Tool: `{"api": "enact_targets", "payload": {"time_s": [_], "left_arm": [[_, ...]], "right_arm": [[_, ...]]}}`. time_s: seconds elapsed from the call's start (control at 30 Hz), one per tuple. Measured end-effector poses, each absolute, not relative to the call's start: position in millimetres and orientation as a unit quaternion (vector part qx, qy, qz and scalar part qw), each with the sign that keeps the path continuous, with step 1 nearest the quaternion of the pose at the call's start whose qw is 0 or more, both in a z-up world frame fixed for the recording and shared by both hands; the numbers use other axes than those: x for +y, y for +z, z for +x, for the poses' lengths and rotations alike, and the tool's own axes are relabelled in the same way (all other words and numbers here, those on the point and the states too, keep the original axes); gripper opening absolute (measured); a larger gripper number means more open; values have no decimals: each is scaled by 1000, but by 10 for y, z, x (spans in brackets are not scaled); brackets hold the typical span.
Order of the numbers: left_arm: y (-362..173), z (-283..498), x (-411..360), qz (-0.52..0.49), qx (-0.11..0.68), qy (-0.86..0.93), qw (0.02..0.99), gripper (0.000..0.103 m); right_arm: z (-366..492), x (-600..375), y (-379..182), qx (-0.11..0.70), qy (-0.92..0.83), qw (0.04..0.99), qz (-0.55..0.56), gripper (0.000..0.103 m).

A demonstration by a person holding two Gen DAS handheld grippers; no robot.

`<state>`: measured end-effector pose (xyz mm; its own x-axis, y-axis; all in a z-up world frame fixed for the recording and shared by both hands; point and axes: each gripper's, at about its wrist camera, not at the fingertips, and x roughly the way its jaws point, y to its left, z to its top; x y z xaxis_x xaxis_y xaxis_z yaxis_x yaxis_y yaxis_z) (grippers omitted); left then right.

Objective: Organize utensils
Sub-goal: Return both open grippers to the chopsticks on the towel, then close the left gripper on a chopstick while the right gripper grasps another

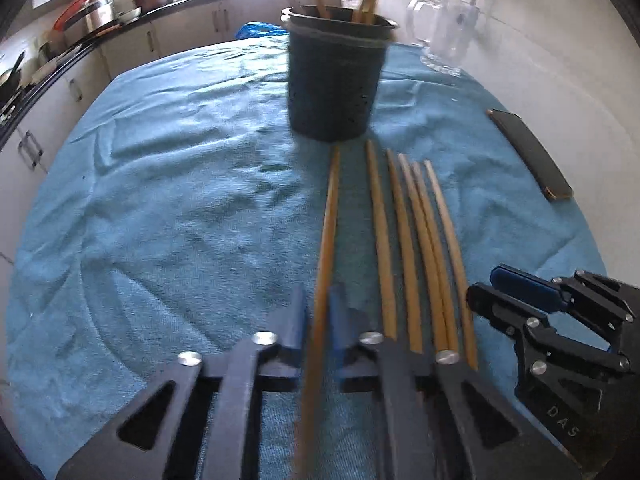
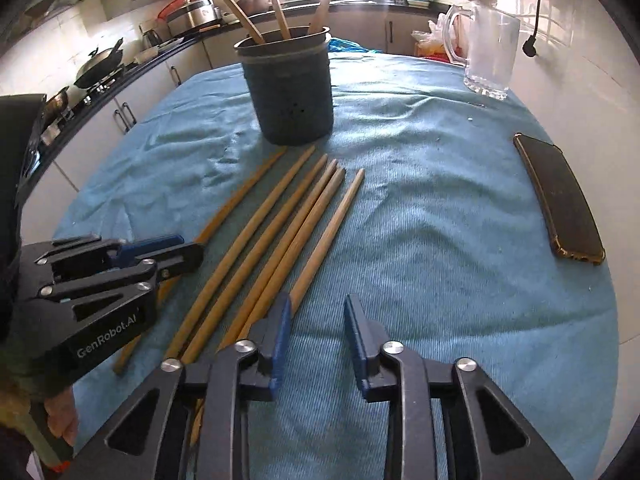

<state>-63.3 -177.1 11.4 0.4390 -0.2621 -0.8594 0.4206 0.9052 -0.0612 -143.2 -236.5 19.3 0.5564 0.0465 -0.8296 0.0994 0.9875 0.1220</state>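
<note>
1. Our left gripper (image 1: 320,316) pinches one wooden stick (image 1: 326,240).
2. Our right gripper (image 2: 316,320) is wide apart, holding nothing.
3. Five more sticks (image 2: 280,232) lie beside it on the blue towel (image 2: 440,220).
4. The dark cup (image 2: 290,88) stands behind them.

Six wooden chopsticks (image 2: 280,236) flat on cloth, dark holder (image 2: 290,88) upright beyond, utensils inside

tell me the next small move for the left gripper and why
Probably lift and carry it toward the dark holder: the left gripper is shut on one chopstick, and three sticks already stand in that holder.
</note>
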Motion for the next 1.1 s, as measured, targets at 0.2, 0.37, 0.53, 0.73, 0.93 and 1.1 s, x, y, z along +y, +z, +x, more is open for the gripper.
{"api": "enact_targets", "payload": {"time_s": [0.2, 0.37, 0.53, 0.73, 0.93, 1.1], "left_arm": [[137, -645, -1629, 33, 513, -185, 838, 8], [150, -696, -1460, 0, 536, -188, 823, 8], [145, -690, -1418, -15, 541, -188, 820, 8], [150, -687, -1436, -18, 538, -184, 822, 8], [143, -714, -1324, -49, 556, -193, 807, 8], [113, -697, -1171, -92, 614, -209, 755, 8]], "right_arm": [[-1391, -2429, 131, 476, -25, 875, 77, 6], [-1433, -2583, 155, 482, -21, 869, 106, 6], [-1448, -2630, 219, 454, 16, 875, 170, 25], [-1275, -2428, 148, 480, -8, 869, 122, 25], [-1248, -2404, 135, 494, -18, 866, 75, 12], [-1487, -2604, 155, 521, -15, 852, 56, 13]]}}
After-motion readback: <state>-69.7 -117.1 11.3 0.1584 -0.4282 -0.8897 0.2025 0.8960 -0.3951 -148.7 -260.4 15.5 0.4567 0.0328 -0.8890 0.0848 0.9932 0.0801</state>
